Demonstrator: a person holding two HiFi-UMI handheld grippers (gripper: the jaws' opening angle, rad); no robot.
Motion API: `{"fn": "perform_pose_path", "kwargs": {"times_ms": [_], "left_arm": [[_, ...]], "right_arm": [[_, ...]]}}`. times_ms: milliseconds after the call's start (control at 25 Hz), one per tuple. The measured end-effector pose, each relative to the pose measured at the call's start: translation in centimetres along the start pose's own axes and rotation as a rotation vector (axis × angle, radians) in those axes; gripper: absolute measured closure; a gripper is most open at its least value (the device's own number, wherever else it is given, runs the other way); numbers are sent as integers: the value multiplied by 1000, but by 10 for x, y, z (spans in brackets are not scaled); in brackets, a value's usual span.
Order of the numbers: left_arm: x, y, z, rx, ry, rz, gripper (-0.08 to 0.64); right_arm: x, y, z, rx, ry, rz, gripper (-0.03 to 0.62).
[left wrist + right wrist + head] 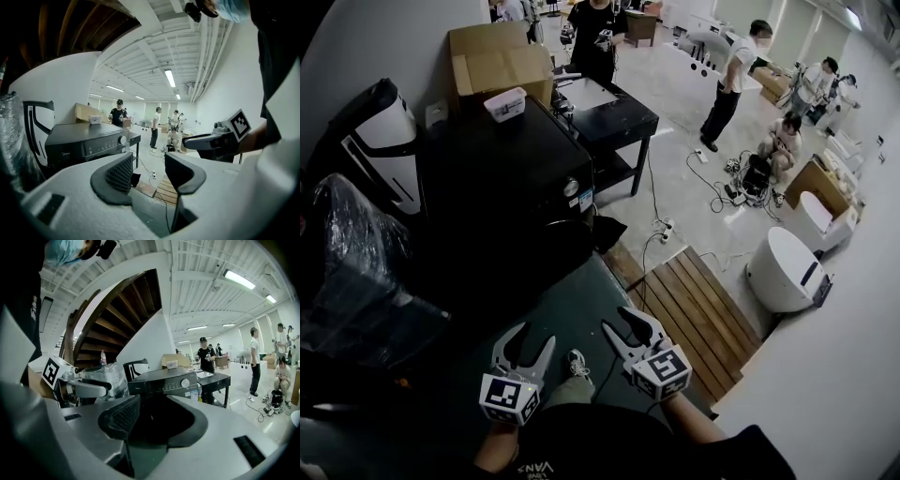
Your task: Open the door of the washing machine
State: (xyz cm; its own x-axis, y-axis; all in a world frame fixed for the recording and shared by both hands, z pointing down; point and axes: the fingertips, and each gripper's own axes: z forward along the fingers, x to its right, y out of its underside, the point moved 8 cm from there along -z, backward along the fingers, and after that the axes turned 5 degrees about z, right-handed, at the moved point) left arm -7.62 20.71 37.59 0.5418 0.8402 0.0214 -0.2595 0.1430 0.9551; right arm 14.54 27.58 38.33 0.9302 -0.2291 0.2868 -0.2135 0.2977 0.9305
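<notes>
Pale workshop floor (pixel 675 183) spreads beyond a black washing machine (pixel 511 178), which stands straight ahead of both grippers and apart from them. Its door is lost in shadow. The left hand-held gripper (pixel 535 341) and right hand-held gripper (pixel 622 329) gape wide, each empty

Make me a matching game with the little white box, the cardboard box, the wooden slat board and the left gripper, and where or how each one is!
Things:
1. small white plastic box
2. big brown cardboard box
3. brown slatted wooden board
4. grey two-jaw left gripper

Place or state:
A. flat on the floor
B. jaws apart, nothing between them
C. on top of the black washing machine
D. behind the washing machine

Pairs: 1-C, 2-D, 3-A, 4-B
</notes>
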Motion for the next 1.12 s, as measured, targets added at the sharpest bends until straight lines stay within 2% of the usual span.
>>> {"fn": "perform_pose_path", "kwargs": {"times_ms": [280, 520, 840, 1120], "left_arm": [[-70, -9, 55, -1, 24, -44, 353], [-112, -16, 86, -13, 81, -25, 353], [-143, -3, 113, -61, 32, -59, 353], [-155, 11, 148, -103, -83, -95, 353]], "right_arm": [[28, -16, 72, -49, 31, -5, 428], [50, -19, 113, -94, 94, -3, 425], [86, -26, 158, -167, 83, -33, 421], [126, -29, 206, -266, -26, -121, 416]]}}
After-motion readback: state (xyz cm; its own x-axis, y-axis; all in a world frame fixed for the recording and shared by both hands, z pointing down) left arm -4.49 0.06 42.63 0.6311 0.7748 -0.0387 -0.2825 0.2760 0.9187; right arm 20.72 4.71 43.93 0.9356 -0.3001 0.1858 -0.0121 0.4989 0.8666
